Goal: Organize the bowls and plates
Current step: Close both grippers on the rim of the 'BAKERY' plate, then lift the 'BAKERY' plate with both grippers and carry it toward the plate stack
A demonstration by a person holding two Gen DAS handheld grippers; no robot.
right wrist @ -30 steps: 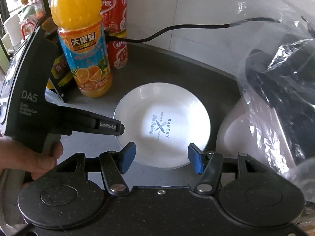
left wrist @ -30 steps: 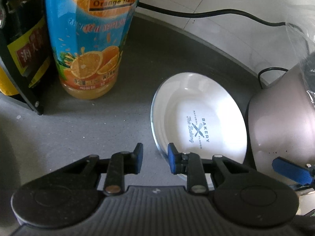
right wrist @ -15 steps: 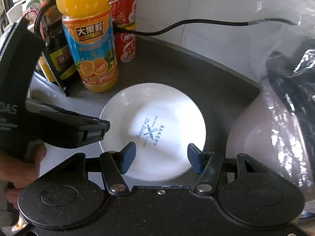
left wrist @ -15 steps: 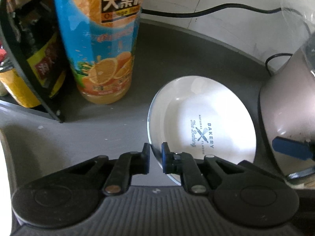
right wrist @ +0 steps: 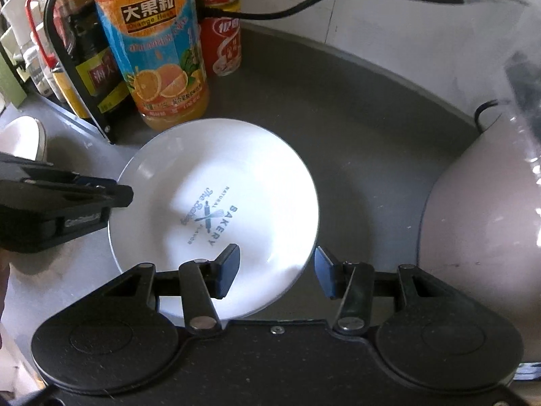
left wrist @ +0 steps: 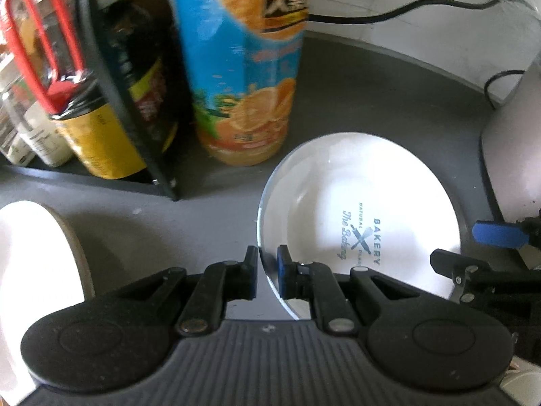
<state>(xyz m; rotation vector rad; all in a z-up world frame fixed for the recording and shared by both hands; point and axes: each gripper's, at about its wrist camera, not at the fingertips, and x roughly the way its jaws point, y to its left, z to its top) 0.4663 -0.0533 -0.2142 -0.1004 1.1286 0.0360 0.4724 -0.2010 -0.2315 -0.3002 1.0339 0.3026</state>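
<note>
White plate (right wrist: 216, 203) with a blue "BAKERY" print lies on the grey desk (right wrist: 355, 128), just in front of the orange juice bottle (right wrist: 159, 57). Left gripper (left wrist: 267, 270): fingers pinched narrow on the plate's left rim, rim between the pads. Right gripper (right wrist: 275, 270): fingers partly apart and just been closing, straddling the plate's near-right rim, not yet pressing. A second white dish (left wrist: 37, 270) sits at far left; a pale rounded appliance (right wrist: 483, 209) at right.
</note>
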